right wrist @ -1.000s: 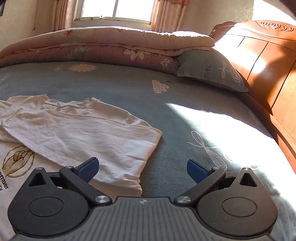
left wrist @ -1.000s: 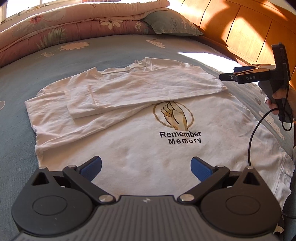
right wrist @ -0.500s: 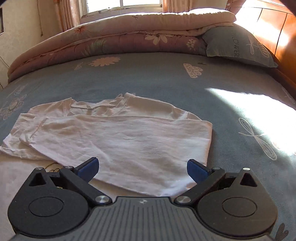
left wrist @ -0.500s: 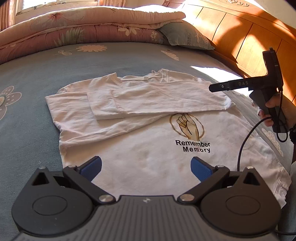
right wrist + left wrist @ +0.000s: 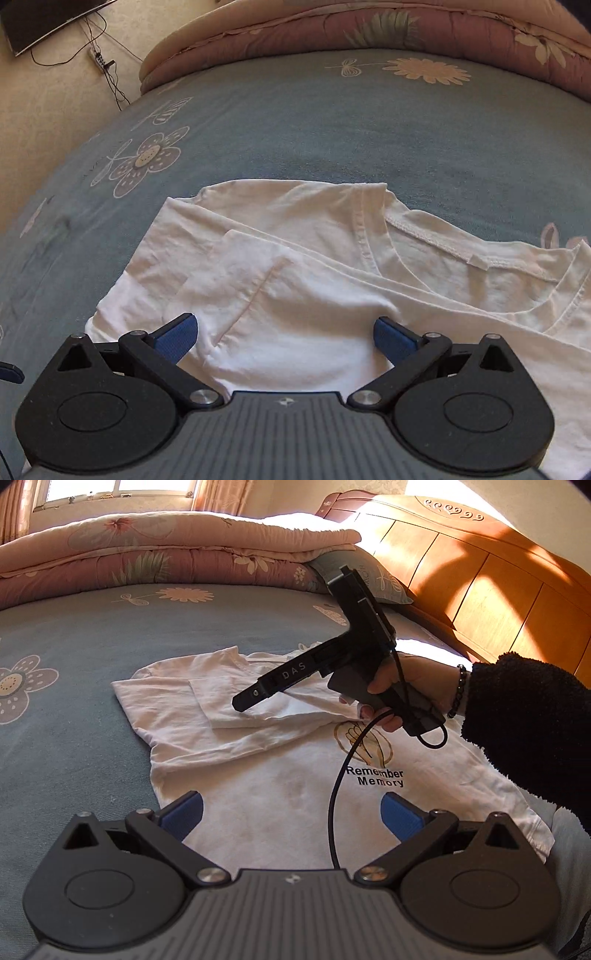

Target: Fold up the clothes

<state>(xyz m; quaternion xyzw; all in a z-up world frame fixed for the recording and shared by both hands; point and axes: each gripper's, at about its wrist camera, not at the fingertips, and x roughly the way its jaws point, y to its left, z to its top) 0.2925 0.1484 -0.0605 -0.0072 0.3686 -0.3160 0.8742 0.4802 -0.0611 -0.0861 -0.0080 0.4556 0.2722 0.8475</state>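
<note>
The white T-shirt (image 5: 280,794) lies flat on the bed (image 5: 74,635), one sleeve (image 5: 280,295) folded across its chest, while both the left gripper (image 5: 291,814) and the right gripper (image 5: 282,334) hover with jaws apart, likely ready to pinch the cloth.

I am in a bedroom at home. A big bed (image 5: 92,627) lies under me. Folded quilts (image 5: 166,554) sit at 12 o'clock, a wooden headboard (image 5: 498,590) at 2 o'clock.

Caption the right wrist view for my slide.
Open right gripper poised over folded sleeve of white cotton T-shirt on blue floral bedsheet.
</note>
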